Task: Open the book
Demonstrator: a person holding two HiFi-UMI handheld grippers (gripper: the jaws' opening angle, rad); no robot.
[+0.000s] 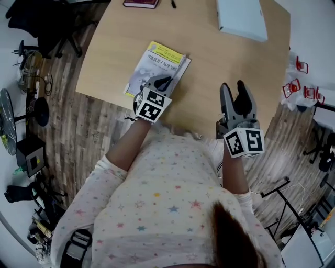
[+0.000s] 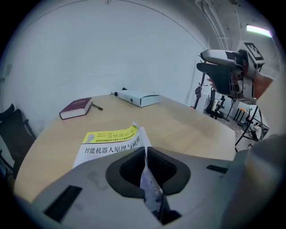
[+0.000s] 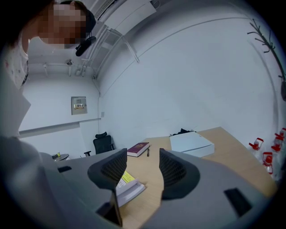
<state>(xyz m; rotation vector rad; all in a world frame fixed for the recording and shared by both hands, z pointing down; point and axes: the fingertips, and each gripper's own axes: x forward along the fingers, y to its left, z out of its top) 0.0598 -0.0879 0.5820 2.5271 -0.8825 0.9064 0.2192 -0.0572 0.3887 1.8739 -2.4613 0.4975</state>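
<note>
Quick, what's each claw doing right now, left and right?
Left claw: closed on the lifted edge of the book cover.
Right claw: open, nothing between its jaws.

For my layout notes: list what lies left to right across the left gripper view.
Dark red book → pen → white box → right gripper. Left out: the yellow book, pinched in the left claw, which overlaps these.

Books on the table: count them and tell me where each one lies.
2. The yellow-topped book lies by the table's near edge, its cover pinched in the left tongs. The maroon book lies at the far edge. No others show.
</note>
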